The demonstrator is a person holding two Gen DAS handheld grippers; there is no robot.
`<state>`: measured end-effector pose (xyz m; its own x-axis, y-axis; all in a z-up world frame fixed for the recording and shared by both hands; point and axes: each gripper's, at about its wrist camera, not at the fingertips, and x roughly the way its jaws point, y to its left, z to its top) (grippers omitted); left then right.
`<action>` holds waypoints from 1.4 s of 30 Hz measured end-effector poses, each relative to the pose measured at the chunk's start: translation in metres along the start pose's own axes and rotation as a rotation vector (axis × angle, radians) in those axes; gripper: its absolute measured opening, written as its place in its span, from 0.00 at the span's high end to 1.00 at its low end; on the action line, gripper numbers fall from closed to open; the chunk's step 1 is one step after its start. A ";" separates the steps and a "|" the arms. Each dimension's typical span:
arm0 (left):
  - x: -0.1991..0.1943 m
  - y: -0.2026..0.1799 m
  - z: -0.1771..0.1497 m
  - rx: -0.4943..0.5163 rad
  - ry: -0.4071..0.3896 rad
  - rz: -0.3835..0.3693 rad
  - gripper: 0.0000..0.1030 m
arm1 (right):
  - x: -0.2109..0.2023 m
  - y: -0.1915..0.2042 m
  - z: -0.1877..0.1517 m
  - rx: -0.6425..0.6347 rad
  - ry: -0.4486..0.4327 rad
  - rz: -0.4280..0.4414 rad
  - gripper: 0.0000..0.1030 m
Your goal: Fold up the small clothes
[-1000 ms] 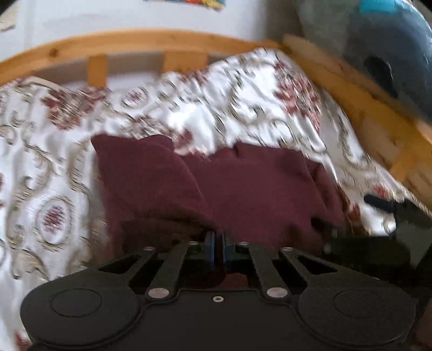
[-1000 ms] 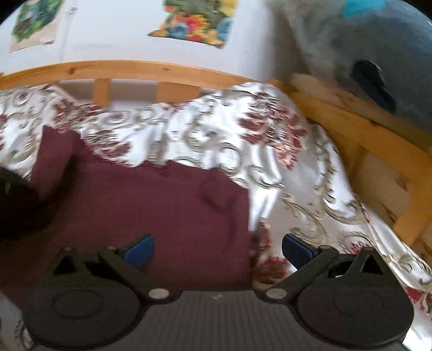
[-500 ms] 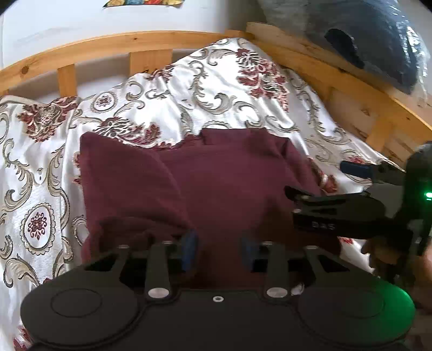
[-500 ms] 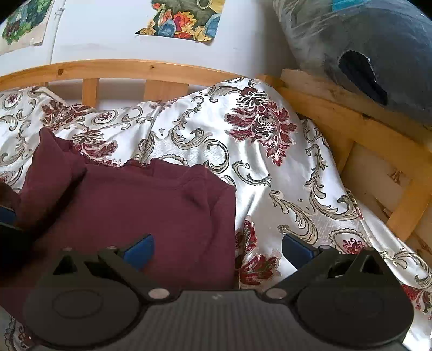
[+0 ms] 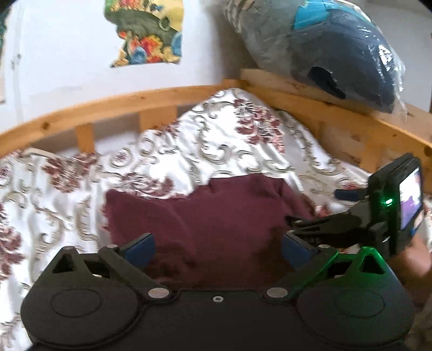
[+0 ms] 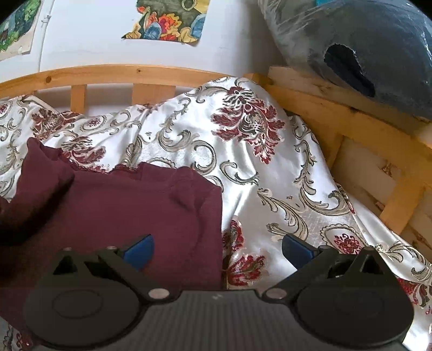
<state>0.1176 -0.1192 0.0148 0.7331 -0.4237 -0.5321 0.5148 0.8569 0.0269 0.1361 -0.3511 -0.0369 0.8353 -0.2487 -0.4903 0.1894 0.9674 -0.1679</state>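
We see a bed covered by a white bedspread with dark red flowers and grey scrolls. At the far left of the right wrist view, a green picture hangs on the white wall, and further right a brightly coloured picture hangs above the wooden bed rail.

The task's thing, a dark red garment, lies on the bedspread in the left half of the right wrist view, its straight right edge running down toward the camera. A fold of it stands up at its far left corner. In the left wrist view the same garment lies just ahead of the left gripper, with a doubled flap on its left side.

The left gripper's jaws are opening and stand wide apart above the cloth; the blue pads do not press on it, and the picture is blurred.

The right gripper also has its jaws wide apart. Its left pad is over the garment and its right pad over bare bedspread; nothing is clamped between them. In the left wrist view this right gripper shows at the right edge with a green light and a small lit screen, a hand behind it.

At the far right, a blue-grey bundle wrapped in clear plastic rests on the wooden side rail.
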 end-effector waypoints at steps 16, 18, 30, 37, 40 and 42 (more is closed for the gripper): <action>0.031 0.046 -0.060 0.026 0.229 0.299 0.01 | -0.011 0.012 0.007 0.098 -0.149 0.199 0.00; 0.032 0.048 -0.064 0.016 0.228 0.287 0.01 | -0.011 0.016 0.009 0.108 -0.177 0.238 0.00; 0.038 0.048 -0.073 0.064 0.195 0.235 0.01 | 0.045 0.058 0.036 0.192 -0.055 0.674 0.00; 0.030 0.053 -0.066 0.124 0.177 0.151 0.04 | 0.087 0.071 0.043 0.446 0.045 0.848 0.00; 0.029 0.055 -0.063 0.150 0.172 0.108 0.08 | 0.094 0.080 0.045 0.441 0.061 0.853 0.00; 0.031 0.055 -0.062 0.154 0.174 0.106 0.12 | 0.097 0.084 0.043 0.453 0.083 0.865 0.02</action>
<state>0.1408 -0.0662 -0.0527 0.7056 -0.2658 -0.6569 0.5110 0.8330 0.2118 0.2556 -0.2921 -0.0618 0.7435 0.5688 -0.3516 -0.2760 0.7400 0.6134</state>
